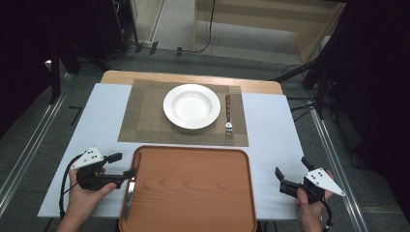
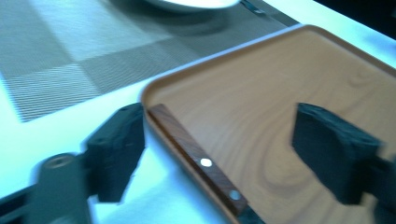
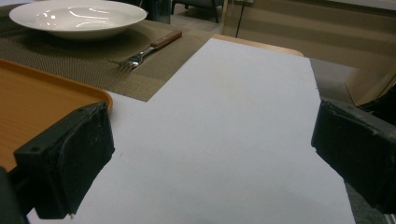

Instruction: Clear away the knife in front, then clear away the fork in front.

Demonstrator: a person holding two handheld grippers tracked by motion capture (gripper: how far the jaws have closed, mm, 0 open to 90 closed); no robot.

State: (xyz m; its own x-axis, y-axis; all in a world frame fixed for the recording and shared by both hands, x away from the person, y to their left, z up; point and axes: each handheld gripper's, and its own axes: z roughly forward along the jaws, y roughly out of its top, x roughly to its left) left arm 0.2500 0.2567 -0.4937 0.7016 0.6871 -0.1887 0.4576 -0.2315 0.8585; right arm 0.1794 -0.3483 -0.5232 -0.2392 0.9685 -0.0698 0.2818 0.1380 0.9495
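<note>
Both hands sit at the bench's near edge, one gripper each. Left gripper [image 1: 123, 165] is at the near left, its fingers [image 2: 116, 140] spread wide and released, one finger on the white sheet outside the tray's left rim, the other over the wood inside. Between them lies a knife [image 2: 198, 158] along that left rim, brown handle with two pale rivets; its blade is cut off at the bottom of the left gripper view, and in the high view it reads as a thin bright strip [image 1: 128, 198] down the rim. The fingers look clear of the handle, though that view is blurred.

Right gripper [image 1: 290, 176] is at the near right, fingers [image 3: 70, 154] parted and released over the bare white sheet [image 1: 270, 140], holding nothing.

Orange-brown tray [image 1: 193, 188] fills the near middle, its near edge cut off by the frame. Beyond it a woven placemat [image 1: 145, 116] carries a white plate [image 1: 192, 106] at centre, and a fork [image 1: 227, 113] just right of the plate, tines toward the person. Fork handle is brown; whether fork and plate rim touch is hard to tell.
</note>
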